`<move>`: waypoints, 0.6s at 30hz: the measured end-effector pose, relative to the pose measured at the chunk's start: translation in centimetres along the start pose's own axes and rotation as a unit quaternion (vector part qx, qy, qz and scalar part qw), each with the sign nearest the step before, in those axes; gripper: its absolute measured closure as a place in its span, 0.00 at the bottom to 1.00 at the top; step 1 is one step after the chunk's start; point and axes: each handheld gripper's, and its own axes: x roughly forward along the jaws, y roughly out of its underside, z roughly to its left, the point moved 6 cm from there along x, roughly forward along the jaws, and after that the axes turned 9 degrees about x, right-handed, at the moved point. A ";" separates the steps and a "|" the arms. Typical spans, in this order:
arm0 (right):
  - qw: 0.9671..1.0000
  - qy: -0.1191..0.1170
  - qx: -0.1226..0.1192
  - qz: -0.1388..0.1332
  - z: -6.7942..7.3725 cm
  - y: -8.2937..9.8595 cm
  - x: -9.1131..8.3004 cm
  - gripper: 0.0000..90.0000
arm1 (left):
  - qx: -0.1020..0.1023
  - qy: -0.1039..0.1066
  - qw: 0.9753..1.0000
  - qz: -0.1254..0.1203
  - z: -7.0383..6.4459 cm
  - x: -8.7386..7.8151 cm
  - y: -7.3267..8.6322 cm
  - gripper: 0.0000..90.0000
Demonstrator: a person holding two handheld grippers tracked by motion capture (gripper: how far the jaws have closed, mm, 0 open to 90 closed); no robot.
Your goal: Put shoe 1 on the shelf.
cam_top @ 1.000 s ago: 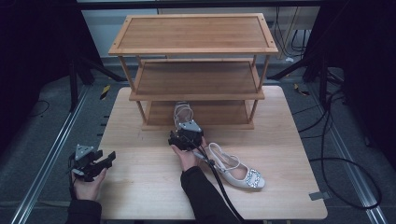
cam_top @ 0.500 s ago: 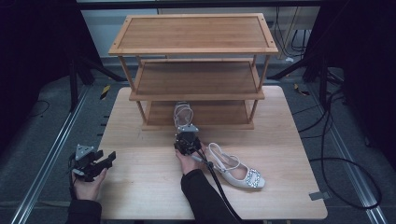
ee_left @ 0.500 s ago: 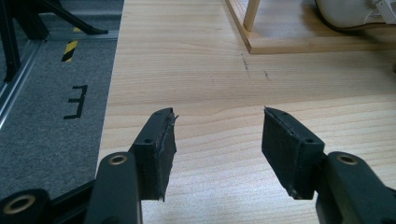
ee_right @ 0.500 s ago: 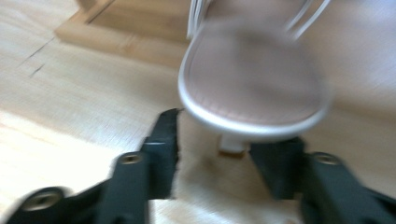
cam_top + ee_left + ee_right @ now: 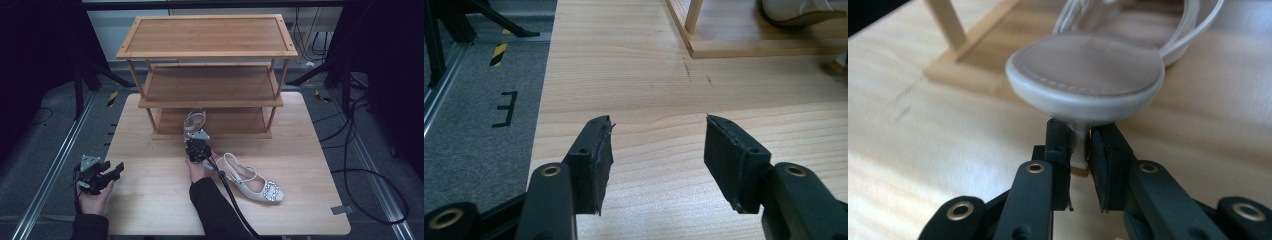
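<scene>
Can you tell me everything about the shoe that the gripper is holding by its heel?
The held shoe is a pale, off-white sandal with thin straps, a tan insole and a short heel. It points into the wooden rack's bottom shelf, its back end toward the person. The right gripper has its jaws closed on the heel, just under the rounded seat.

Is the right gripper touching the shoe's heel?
Touching: the right gripper view shows the right gripper fingers pressed against both sides of the shoe's heel.

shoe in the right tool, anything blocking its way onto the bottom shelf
Nothing visible does. The right tool grips the shoe by its heel, toe already over the bottom shelf, which looks bare behind it. The second shoe lies aside on the table.
</scene>
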 end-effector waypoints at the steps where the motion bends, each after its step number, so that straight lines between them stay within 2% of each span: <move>1: 1.000 -0.003 0.004 -0.008 0.0 -0.5 0.1 0.87 | 0.000 0.000 1.000 0.000 0.0 0.0 0.0 0.49; 4: 1.000 -0.006 0.011 -0.014 -0.1 -1.5 0.7 0.87 | 0.002 0.000 1.000 0.002 0.0 0.1 0.0 0.49; 6: 1.000 0.004 0.014 -0.020 -0.8 -2.1 1.7 0.87 | 0.002 0.001 1.000 0.002 -0.1 0.1 0.0 0.49; 9: 0.999 0.005 0.021 -0.025 -1.1 -2.4 2.2 0.87 | 0.002 0.001 1.000 0.002 -0.1 0.1 0.0 0.49; 12: 0.999 0.010 0.013 -0.027 -1.6 -2.7 3.4 0.87 | 0.003 0.002 1.000 0.002 -0.1 0.1 0.1 0.49; 18: 0.999 0.011 0.016 -0.029 -1.7 -2.8 4.1 0.87 | 0.003 0.004 1.000 0.001 -0.2 0.1 0.0 0.49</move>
